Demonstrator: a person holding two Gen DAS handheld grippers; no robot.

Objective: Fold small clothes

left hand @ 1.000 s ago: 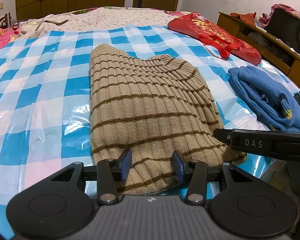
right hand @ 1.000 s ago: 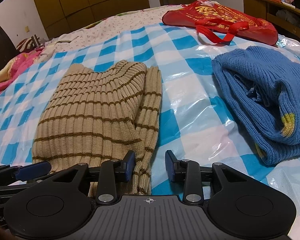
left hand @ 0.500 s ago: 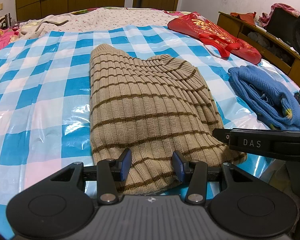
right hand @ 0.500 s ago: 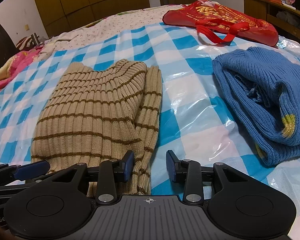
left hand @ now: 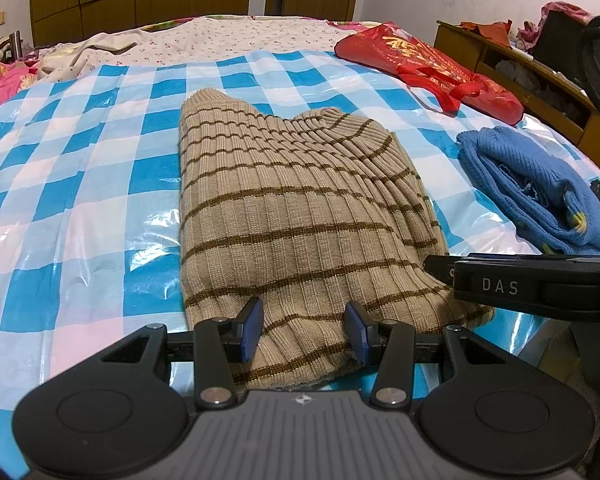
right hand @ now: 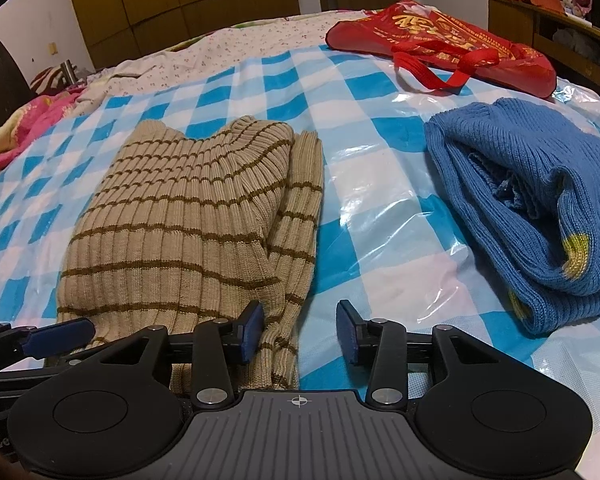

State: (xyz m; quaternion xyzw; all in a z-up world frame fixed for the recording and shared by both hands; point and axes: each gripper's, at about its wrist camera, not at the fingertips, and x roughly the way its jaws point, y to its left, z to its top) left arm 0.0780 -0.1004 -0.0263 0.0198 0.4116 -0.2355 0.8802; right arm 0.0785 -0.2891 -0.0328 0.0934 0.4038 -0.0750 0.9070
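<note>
Straddling the striped beige sweater (left hand: 296,216) on the bed, my left tool (left hand: 303,327) gapes without pinching; my right tool (right hand: 300,330) is opening over its edge. Lifting carelessly could drag the fold apart.

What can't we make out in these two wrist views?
- Near hem of the striped beige sweater: both views, hidden behind the claw bodies.
- Left claw: left view, hem bulges between the fingers; contact unclear.
- Right claw: opening, only the sweater's edge by one finger.
- Blue sweater: right edge cut off.
- Red bag print: too small.
</note>
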